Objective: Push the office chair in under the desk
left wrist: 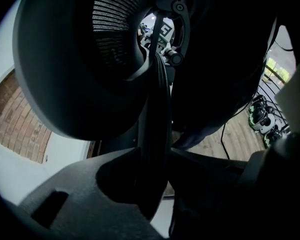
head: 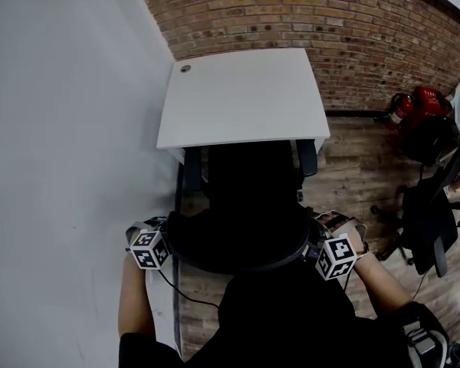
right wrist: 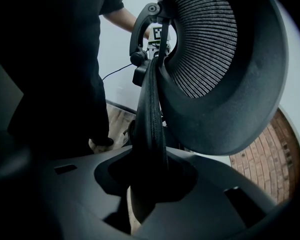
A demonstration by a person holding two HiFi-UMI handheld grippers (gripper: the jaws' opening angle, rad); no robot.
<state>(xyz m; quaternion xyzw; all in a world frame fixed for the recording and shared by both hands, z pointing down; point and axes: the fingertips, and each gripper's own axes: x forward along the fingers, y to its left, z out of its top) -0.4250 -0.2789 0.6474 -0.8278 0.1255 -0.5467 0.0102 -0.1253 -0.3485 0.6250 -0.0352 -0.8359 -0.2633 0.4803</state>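
Note:
A black office chair (head: 245,205) stands in front of the white desk (head: 241,98), its seat partly under the desk top and its armrests at the desk's front edge. My left gripper (head: 167,240) is shut on the left edge of the chair's backrest. My right gripper (head: 316,245) is shut on the right edge. In the left gripper view the backrest rim (left wrist: 155,109) runs down between the jaws of the left gripper (left wrist: 152,171), under the mesh panel (left wrist: 120,29). The right gripper view shows the same rim (right wrist: 150,109) pinched in the right gripper (right wrist: 147,179).
A white wall (head: 61,129) runs close along the desk's left side. A brick wall (head: 330,21) stands behind the desk. On the wooden floor (head: 345,182) to the right are a second black chair (head: 429,213) and red fire extinguishers (head: 414,106). A cable (head: 184,294) trails from the left gripper.

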